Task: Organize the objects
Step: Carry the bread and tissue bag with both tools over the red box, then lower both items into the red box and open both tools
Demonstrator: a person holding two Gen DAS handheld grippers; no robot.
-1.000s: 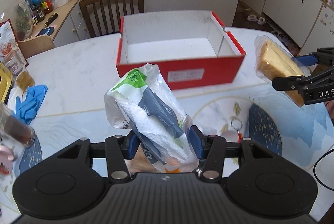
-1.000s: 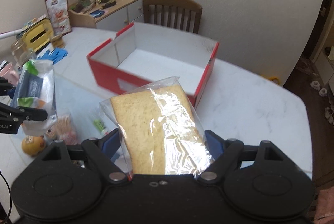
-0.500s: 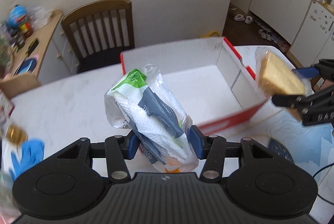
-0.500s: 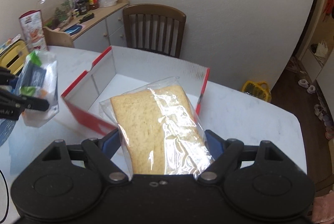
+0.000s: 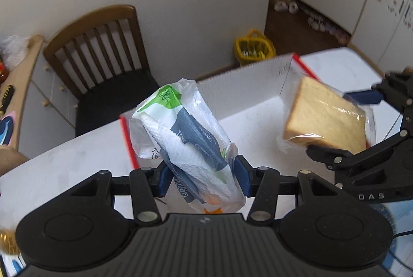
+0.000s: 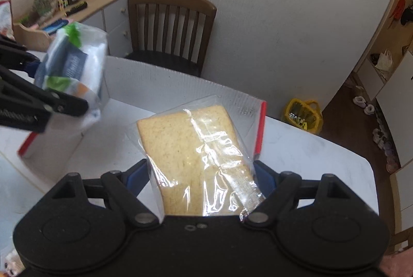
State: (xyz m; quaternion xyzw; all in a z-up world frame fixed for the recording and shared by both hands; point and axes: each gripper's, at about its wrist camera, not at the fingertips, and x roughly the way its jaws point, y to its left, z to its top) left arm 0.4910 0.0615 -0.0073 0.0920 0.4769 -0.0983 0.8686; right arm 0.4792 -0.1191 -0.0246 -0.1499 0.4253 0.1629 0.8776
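White tabletop (image 6: 309, 147) and a plain wall fill the background, with my red box (image 5: 258, 101) lying open below both loads. Its front wall is blurred and partly hidden, so I can't see how much room it has. My right gripper (image 6: 201, 173) is clamped wide on the bagged bread (image 6: 196, 153): light, soft, easily crushed, its film slick, so I grip low across the slices. My left gripper (image 5: 201, 178) pinches the tissue pack (image 5: 185, 137) near its bottom end; it is squashy and probably light, leaning over the box. Its base is cut off by my claw.
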